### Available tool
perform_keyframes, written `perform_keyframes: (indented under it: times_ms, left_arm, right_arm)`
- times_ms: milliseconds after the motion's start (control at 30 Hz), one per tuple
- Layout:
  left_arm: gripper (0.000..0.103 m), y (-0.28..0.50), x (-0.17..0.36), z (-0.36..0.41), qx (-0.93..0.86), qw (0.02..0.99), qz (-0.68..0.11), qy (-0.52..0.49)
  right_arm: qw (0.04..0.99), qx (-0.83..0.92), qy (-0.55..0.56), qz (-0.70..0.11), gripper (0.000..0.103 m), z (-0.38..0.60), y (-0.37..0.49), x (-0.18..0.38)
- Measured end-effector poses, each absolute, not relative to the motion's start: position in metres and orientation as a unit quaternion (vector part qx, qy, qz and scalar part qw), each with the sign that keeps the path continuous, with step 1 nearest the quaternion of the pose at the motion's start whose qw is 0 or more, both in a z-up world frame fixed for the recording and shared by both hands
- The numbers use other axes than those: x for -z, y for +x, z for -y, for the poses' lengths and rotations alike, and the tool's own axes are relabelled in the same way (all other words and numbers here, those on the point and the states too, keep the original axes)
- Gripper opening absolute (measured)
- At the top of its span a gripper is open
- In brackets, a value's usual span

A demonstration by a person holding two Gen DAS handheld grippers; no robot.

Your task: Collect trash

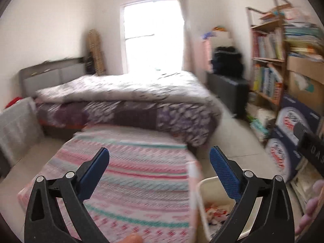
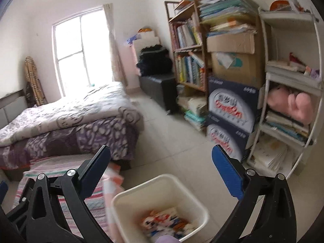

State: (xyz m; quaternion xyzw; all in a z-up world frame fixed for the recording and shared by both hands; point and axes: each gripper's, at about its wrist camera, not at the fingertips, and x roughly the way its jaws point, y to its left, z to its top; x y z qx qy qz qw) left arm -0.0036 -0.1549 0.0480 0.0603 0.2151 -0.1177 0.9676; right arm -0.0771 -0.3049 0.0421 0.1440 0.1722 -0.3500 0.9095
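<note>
A cream plastic trash bin (image 2: 125, 200) stands on the tiled floor below my right gripper (image 2: 161, 158), with colourful wrappers and paper trash (image 2: 166, 221) inside. My right gripper is open and empty above the bin. The bin's rim (image 1: 201, 184) also shows at the lower right of the left wrist view, with trash (image 1: 214, 212) in it. My left gripper (image 1: 160, 160) is open and empty, above a low surface with a pink and teal striped cover (image 1: 131, 182), left of the bin.
A bed with a purple patterned quilt (image 1: 125, 93) lies ahead under a bright window (image 1: 151, 36). Bookshelves (image 2: 188, 46), stacked cardboard boxes (image 2: 232, 105) and a white rack (image 2: 291, 93) line the right wall. A dark cabinet (image 2: 160, 89) stands beyond. Tiled floor (image 2: 178, 137) lies between.
</note>
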Motion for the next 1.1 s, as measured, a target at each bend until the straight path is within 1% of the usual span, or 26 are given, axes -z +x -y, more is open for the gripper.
perform_keyframes:
  times_ms: [133,333,533,1100]
  left_arm:
    - [0.096,-0.001,-0.047,0.127,0.085,0.967,-0.236,0.046]
    - [0.096,-0.005,-0.047,0.092,0.056,0.972,-0.223,0.044]
    - [0.096,0.0,-0.039,0.069,0.047,0.968,-0.245,0.036]
    - [0.096,0.003,-0.038,0.064,0.038,0.967,-0.248,0.035]
  right_arm:
    - [0.921,0.314,0.126,-0.194,0.096,0.277,-0.064,-0.034]
    - [0.935,0.281,0.097,-0.195,0.096,0.242,-0.057,-0.032]
    - [0.94,0.267,0.086,-0.194,0.096,0.226,-0.052,-0.03]
    - [0.943,0.262,0.044,-0.2,0.096,0.207,-0.042,-0.023]
